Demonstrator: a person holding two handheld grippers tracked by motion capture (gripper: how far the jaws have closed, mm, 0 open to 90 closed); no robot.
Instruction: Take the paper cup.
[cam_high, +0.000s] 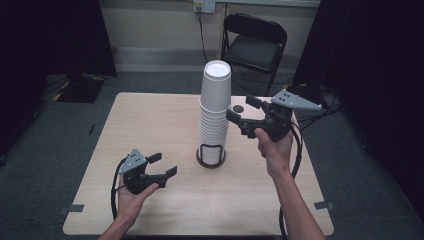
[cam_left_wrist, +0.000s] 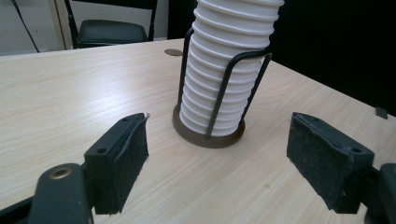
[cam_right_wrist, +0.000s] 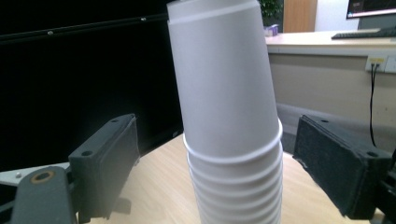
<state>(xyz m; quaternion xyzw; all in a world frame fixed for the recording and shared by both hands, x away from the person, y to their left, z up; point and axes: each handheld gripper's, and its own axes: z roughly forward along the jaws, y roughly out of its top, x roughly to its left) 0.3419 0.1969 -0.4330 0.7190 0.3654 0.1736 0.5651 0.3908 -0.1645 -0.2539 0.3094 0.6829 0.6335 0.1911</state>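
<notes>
Evidently lined up to lift it, the right hand-held gripper gapes wide, empty, around the top cup, while the left hand-held gripper waits open facing the holder.

Matt white paper cups, pale wood-grain table

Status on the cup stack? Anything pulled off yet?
Done: nothing visible; no loose cup lies on the table. In hand: right tool open, jaws either side of the top cup, not touching. Left tool open, low, pointing at the holder. Left: close on the top cup and lift it off the stack.
</notes>
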